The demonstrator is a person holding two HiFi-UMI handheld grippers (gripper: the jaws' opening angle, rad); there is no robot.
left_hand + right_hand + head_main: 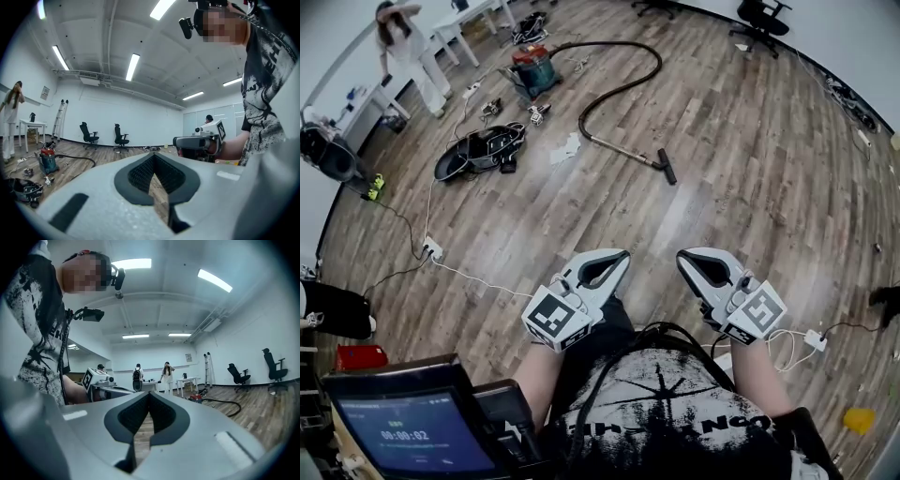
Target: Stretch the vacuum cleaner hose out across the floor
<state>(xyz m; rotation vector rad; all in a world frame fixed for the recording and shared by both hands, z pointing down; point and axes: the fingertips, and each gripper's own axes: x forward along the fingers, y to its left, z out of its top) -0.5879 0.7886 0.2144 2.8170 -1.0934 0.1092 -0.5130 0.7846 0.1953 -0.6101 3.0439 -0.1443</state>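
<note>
Left gripper (623, 253) and right gripper (681, 255): the jaws of each are pressed together with nothing between them. Both are held side by side near the person's waist. Vacuum cleaner hose (619, 92) lies on the wooden floor (750, 159), well apart from both jaws and ahead of them. It curls in a loop from the canister (532, 70) to the floor nozzle (667, 170).

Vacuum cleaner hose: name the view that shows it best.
Head view: the whole hose curves from the canister to the nozzle. The left gripper view catches only a short stretch by the canister; the right gripper view shows a small, distant loop.
</note>
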